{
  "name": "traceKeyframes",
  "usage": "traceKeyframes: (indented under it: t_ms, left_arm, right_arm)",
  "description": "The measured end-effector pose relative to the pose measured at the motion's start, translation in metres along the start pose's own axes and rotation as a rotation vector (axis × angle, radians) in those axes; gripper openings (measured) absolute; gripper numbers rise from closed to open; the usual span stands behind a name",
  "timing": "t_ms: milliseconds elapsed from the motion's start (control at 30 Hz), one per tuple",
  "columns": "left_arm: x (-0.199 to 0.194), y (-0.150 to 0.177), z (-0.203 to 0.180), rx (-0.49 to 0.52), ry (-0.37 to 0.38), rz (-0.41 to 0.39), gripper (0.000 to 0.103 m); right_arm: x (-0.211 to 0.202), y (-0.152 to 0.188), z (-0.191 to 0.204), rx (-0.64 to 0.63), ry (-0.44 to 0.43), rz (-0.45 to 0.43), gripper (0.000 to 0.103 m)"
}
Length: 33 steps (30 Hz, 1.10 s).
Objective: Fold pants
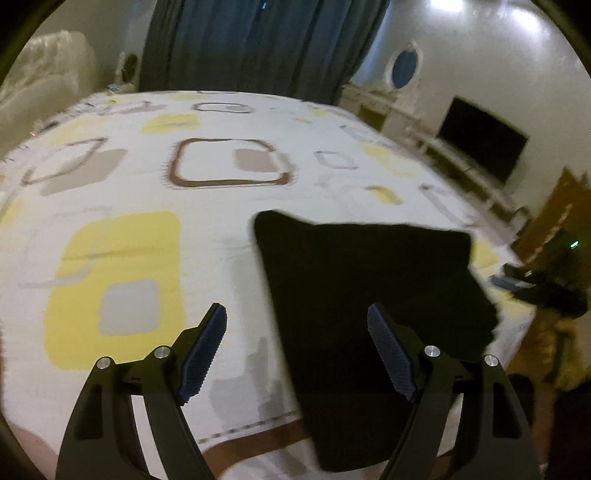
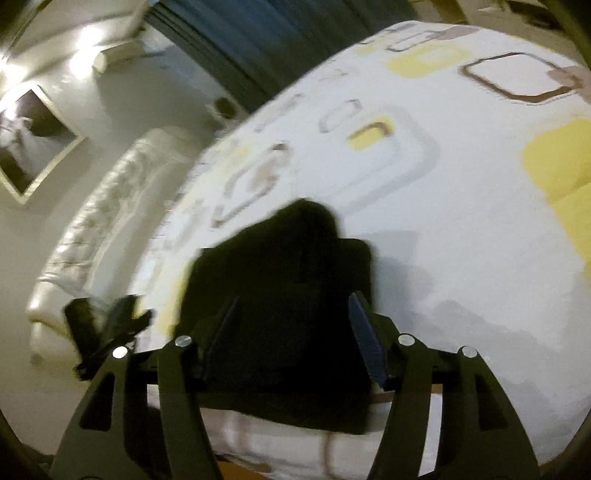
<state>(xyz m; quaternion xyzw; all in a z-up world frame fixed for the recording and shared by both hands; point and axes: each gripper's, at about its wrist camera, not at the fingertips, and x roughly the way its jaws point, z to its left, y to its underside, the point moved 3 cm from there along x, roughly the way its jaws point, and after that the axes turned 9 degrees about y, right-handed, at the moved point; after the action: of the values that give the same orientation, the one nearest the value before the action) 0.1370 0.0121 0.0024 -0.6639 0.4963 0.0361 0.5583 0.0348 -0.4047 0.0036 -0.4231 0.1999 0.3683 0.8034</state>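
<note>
Bedroom interior. A bed [image 1: 155,122] under a white cover printed with yellow, brown and grey squares fills the room. Behind its far edge hang dark blue curtains [image 1: 258,40]. A padded white headboard [image 2: 110,221] stands below a framed picture [image 2: 33,140]; a dark television [image 1: 480,138] faces it. Ceiling lights [image 1: 517,18] glare on pale walls.

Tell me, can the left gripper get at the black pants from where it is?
Probably yes. The left gripper is open above the bed, nothing lies between it and the black pants, and its right finger already overlaps them.
</note>
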Motion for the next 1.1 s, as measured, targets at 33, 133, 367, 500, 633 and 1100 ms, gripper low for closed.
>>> traceKeyframes:
  t_ms: [33, 133, 367, 500, 633, 1100]
  left_arm:
    - [0.004, -0.002, -0.003, -0.006, 0.035, -0.002, 0.078]
    - [0.024, -0.006, -0.009, 0.017, 0.043, 0.022, 0.078]
    - [0.071, 0.002, -0.003, 0.079, -0.071, 0.114, 0.078]
    - [0.087, 0.015, 0.020, -0.005, -0.047, 0.150, 0.088]
    - [0.076, 0.018, 0.035, -0.129, 0.047, 0.137, 0.087]
    - [0.055, 0.029, 0.058, -0.330, 0.352, 0.198, 0.087]
  right_arm:
    - [0.005, 0.003, 0.005, -0.005, -0.022, 0.018, 0.060]
    - [0.023, 0.011, 0.014, -0.017, -0.067, 0.071, 0.060]
    - [0.047, 0.010, 0.005, -0.002, -0.090, 0.095, 0.060]
    - [0.049, 0.006, -0.006, 0.035, -0.100, 0.102, 0.056]
    - [0.021, 0.002, -0.015, 0.051, -0.073, 0.037, 0.072]
    - [0.034, 0.019, -0.077, 0.170, -0.138, 0.167, 0.081]
